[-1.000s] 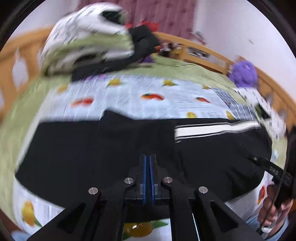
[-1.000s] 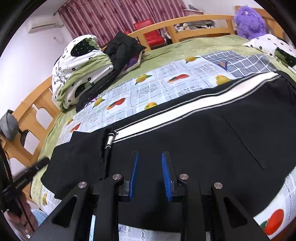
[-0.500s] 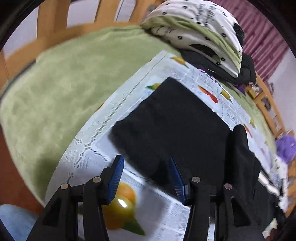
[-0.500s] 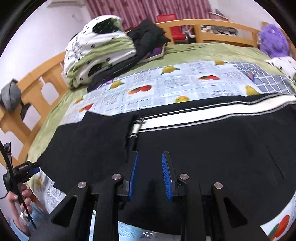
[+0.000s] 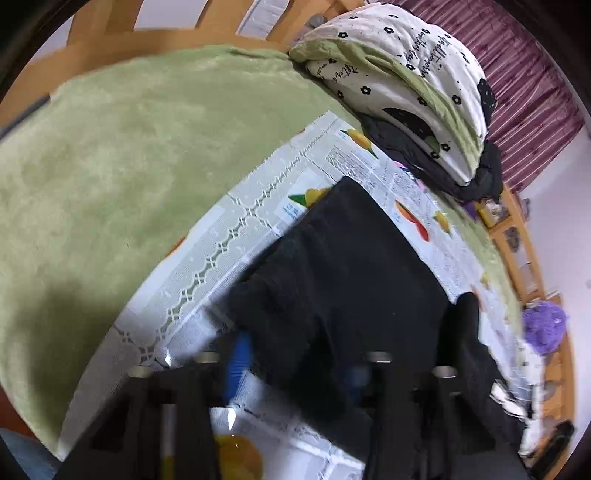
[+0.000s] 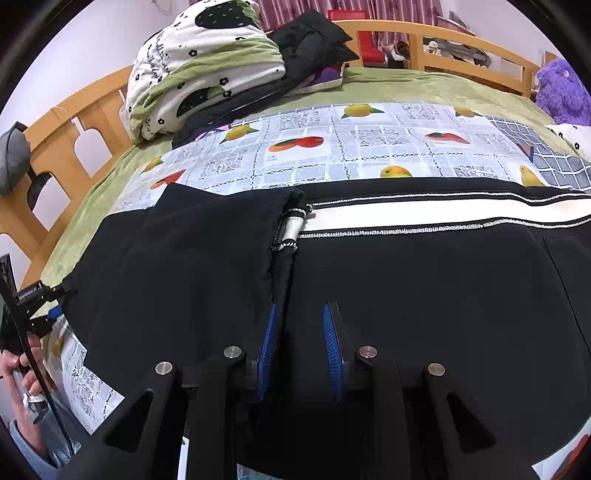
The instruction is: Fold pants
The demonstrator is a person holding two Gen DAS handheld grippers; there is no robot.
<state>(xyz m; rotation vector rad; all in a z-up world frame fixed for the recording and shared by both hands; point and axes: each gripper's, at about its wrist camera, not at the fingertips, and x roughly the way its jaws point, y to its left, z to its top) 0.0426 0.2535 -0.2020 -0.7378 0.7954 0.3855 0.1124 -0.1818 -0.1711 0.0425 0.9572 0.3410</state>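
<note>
Since half a second ago the left gripper (image 5: 295, 363) has slid in over the near corner of the black pants (image 6: 406, 280), so that corner now lies between its blue pads, where before the pads stood over bare cloth just short of it; its jaws stand wide apart and grip nothing. The right gripper (image 6: 301, 350) has dropped closer to the fabric, jaws apart as before, its left pad beside the loose folded edge. The pants lie spread flat across the fruit-print cloth (image 6: 332, 147) on the bed, a broad dark sheet running from left to right. A white side stripe (image 6: 424, 218) edged with thin dotted white lines runs along the far side from the middle to the right. The left part is folded over onto the rest; its edge ends in a rolled hem (image 6: 291, 229) showing a bit of white at the stripe's start. A pocket seam (image 6: 565, 280) shows faintly at the right. Under the cloth lies a green blanket (image 5: 122, 155). Beyond, a white and green flowered quilt (image 6: 199, 70) is piled on a black jacket (image 6: 310, 33) by the wooden bed rail (image 6: 74, 122), with a purple plush toy (image 6: 561, 92) at the far right
</note>
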